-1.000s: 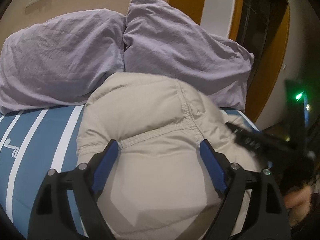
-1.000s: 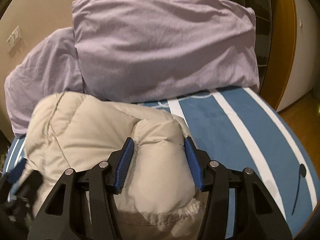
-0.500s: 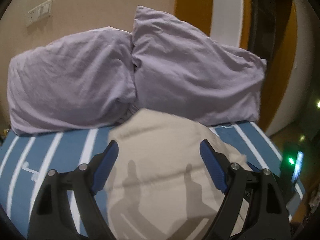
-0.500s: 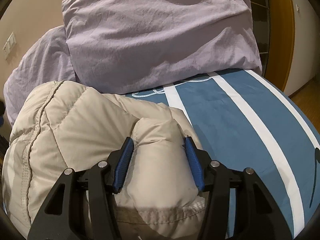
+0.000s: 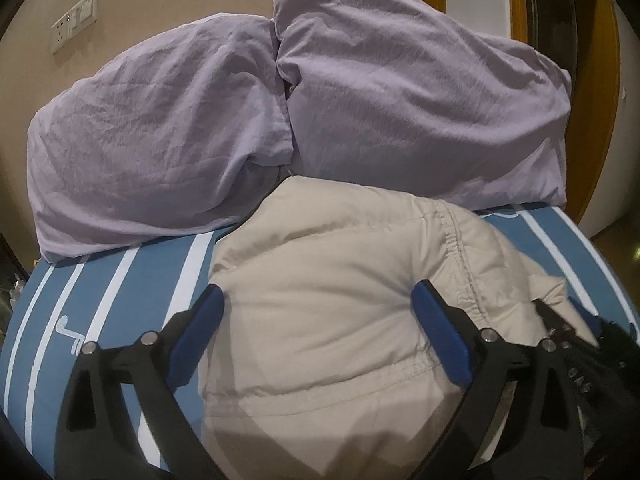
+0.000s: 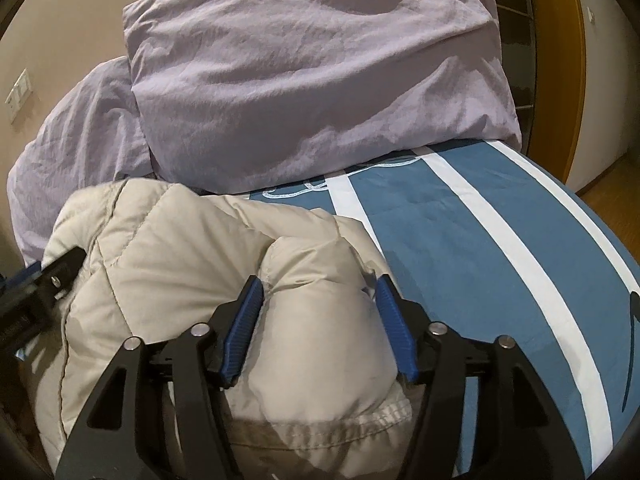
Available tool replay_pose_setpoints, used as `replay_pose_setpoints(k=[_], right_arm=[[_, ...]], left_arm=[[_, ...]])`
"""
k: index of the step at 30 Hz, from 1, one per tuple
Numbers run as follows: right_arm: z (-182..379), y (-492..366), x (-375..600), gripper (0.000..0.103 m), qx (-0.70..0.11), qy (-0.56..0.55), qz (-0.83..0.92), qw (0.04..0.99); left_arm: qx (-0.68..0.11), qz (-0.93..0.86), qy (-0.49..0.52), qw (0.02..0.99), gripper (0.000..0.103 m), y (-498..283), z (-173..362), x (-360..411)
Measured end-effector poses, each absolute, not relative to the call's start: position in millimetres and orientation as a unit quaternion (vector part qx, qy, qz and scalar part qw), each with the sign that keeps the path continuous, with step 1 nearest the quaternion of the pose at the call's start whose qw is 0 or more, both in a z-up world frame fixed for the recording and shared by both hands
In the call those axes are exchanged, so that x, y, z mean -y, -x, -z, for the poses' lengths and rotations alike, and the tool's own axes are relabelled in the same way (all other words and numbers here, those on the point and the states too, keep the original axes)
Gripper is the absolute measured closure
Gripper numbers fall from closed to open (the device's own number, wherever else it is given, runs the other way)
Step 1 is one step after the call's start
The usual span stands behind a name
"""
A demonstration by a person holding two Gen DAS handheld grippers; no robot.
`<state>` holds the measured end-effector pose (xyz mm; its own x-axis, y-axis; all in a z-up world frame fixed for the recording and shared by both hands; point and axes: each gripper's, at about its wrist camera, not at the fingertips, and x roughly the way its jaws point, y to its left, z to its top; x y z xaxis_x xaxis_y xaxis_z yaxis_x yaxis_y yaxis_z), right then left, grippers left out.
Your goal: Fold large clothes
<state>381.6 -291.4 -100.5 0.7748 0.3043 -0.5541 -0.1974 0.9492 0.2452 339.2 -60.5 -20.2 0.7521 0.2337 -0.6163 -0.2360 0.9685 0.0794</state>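
Observation:
A beige puffer jacket [image 5: 328, 280] lies bunched on the blue striped bed, its far edge against the pillows. My left gripper [image 5: 316, 300] is wide open over the jacket, its blue fingers on either side of a broad fold, not clamping it. My right gripper [image 6: 318, 284] is shut on a thick padded roll of the jacket [image 6: 316, 320] at the garment's right end. The right gripper's black body shows in the left wrist view [image 5: 580, 344], and the left gripper shows at the left edge of the right wrist view [image 6: 32, 292].
Two lilac pillows [image 5: 420, 112] [image 5: 152, 140] stand against the beige wall behind the jacket. The blue bedcover with white stripes [image 6: 500, 248] spreads to the right and left [image 5: 100, 300]. A wooden door frame [image 5: 604, 80] is at the far right.
The left gripper dropped back down and closer over the jacket after lifting away. The right gripper kept its hold on the padded roll and shifted slightly.

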Motion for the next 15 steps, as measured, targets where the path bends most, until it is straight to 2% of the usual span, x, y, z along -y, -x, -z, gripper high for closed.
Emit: replay_pose_setpoints(k=[1, 4, 11, 15], right_arm=[[100, -383, 293, 0.03, -0.315, -0.089, -0.129, 0.936], [89, -387, 295, 0.029, -0.331, -0.093, -0.123, 0.931], [45, -387, 277, 0.029, -0.282, -0.072, -0.138, 0.947], [48, -398, 270, 0.03, -0.281, -0.061, -0.133, 0.949]], left_arm=[[-0.329, -0.127, 0.001, 0.936, 0.007, -340, 22, 60], [-0.334, -0.131, 0.0, 0.933, 0.006, -344, 28, 58], [-0.342, -0.133, -0.006, 0.93, 0.006, -349, 34, 59], [-0.339, -0.13, 0.001, 0.932, 0.005, -349, 35, 57]])
